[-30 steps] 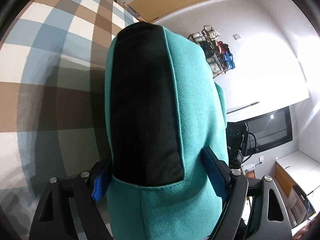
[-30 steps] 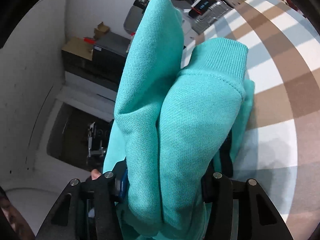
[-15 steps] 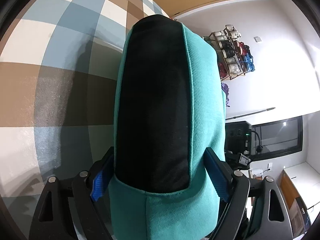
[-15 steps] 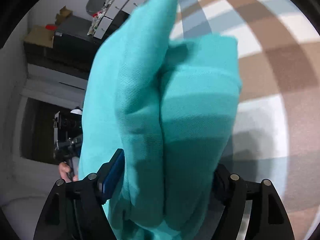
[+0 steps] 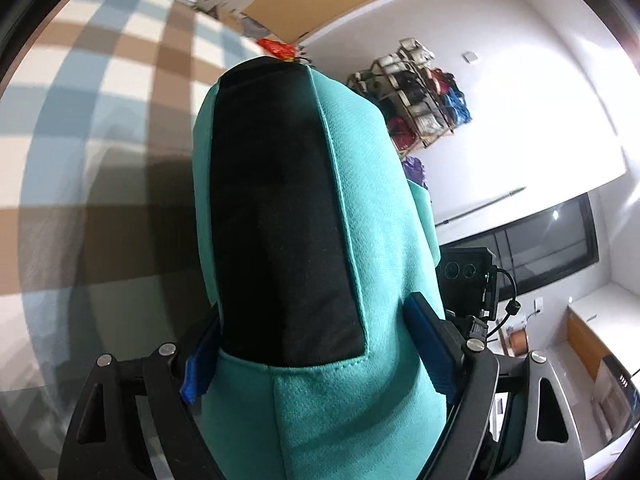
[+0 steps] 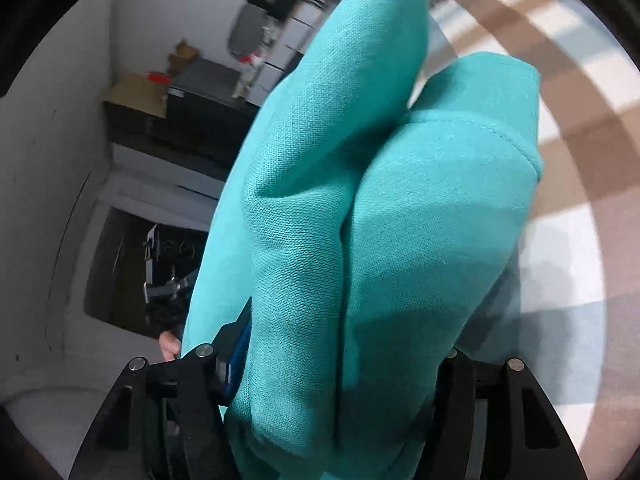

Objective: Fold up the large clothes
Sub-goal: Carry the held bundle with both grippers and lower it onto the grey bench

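— Where's the sweatshirt [image 5: 360, 240] now?

— Up off the checked cloth [image 5: 100, 120], bunched between both sets of tongs. The left tongs [image 5: 316, 354] are spread wide with their blue pads [image 5: 428, 344] pressed into a thick wad of it, the black panel [image 5: 280, 220] facing up.

— Any change there?

— The grip looks the same as a second ago. The view behind has shifted, though: a red thing [image 5: 276, 49] now peeks over the top of the fabric, and the shoe rack [image 5: 420, 108] sits further right.

— And the right tongs [image 6: 340, 364]?

— About half open, clamped on two fat rolls of teal, the cuff [image 6: 492, 92] at the far end. Those jaws have just been closing again with the cloth between them; half a second ago they stood wider.
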{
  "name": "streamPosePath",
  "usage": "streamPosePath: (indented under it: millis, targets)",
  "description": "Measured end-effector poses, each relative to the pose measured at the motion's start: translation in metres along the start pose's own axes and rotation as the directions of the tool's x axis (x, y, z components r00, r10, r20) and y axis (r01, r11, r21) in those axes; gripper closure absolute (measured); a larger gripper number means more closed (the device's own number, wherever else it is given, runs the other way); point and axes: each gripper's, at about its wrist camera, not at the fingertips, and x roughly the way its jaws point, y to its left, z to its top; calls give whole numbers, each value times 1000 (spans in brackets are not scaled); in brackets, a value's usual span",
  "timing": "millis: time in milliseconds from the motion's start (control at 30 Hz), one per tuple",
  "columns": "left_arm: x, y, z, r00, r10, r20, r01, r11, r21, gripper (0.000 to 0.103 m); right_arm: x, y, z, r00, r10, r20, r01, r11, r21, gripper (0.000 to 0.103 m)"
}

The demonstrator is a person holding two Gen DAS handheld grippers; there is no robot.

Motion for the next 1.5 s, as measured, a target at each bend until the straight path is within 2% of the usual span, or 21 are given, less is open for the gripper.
streamPosePath:
  millis: [167,333,400,467,533,733,833,900,967,1033,1100,1167,1200,1233,1267,1300,1367,1400,1467,1500]
  targets:
    - [15,-35,13,999,25,-25,-24,998,53,21,-38,0,-2,998,5,66,-6,1000,7,41]
    - [33,-71,23,999,11,-49,-5,994,109,21,-85,6,-2,990,3,140,-1,1000,-13,41]
    - [43,-92,29,998,7,-57,1,991,135,20,-110,8,-1,984,6,177,-2,1000,-19,41]
    - [56,-120,34,998,14,-61,-1,980,200,20,-142,11,1,977,2,215,4,1000,-27,41]
    - [69,-139,38,997,-7,-74,25,971,236,20,-171,11,-1,966,3,257,6,999,-34,41]
    - [127,-214,53,986,-54,-160,107,935,340,20,-277,4,-19,914,-29,404,42,999,-22,41]
    - [162,-257,55,976,-95,-194,166,905,392,20,-340,-10,-36,871,-55,489,71,997,-16,41]
    - [184,-275,53,968,-149,-204,223,885,409,20,-381,-15,-41,839,-87,537,107,994,-5,41]
    - [200,-271,50,955,-215,-202,280,877,391,21,-420,-18,-45,807,-129,577,152,988,8,41]
    - [220,-254,39,946,-270,-178,318,878,357,21,-450,-24,-43,786,-175,593,208,978,13,41]
    - [251,-220,24,953,-278,-124,303,905,298,20,-465,-40,-33,779,-254,573,277,960,49,41]
    - [274,-187,9,969,-227,-94,244,935,256,20,-464,-69,-13,787,-333,520,354,933,61,41]
    - [292,-160,-5,983,-163,-79,178,956,234,20,-460,-87,-4,788,-373,490,393,917,67,41]
    - [303,-144,-14,990,-119,-81,134,967,217,20,-460,-114,4,795,-413,445,428,901,73,41]
    - [316,-122,-28,996,-27,-89,46,975,218,21,-443,-141,11,792,-467,392,471,877,94,41]
    - [319,-108,-40,997,37,-61,-22,971,240,21,-434,-172,18,783,-527,331,515,847,129,41]
    - [304,-96,-46,1000,-15,4,13,964,267,21,-412,-234,29,781,-596,187,556,799,229,43]
    - [299,-94,-46,1000,-4,6,2,965,260,21,-405,-255,30,769,-623,143,575,772,270,38]
    - [286,-93,-43,1000,25,-5,-23,965,262,21,-416,-273,25,800,-571,183,497,803,330,36]
    - [279,-95,-42,999,47,7,-47,957,287,21,-423,-272,23,794,-576,194,505,803,317,36]
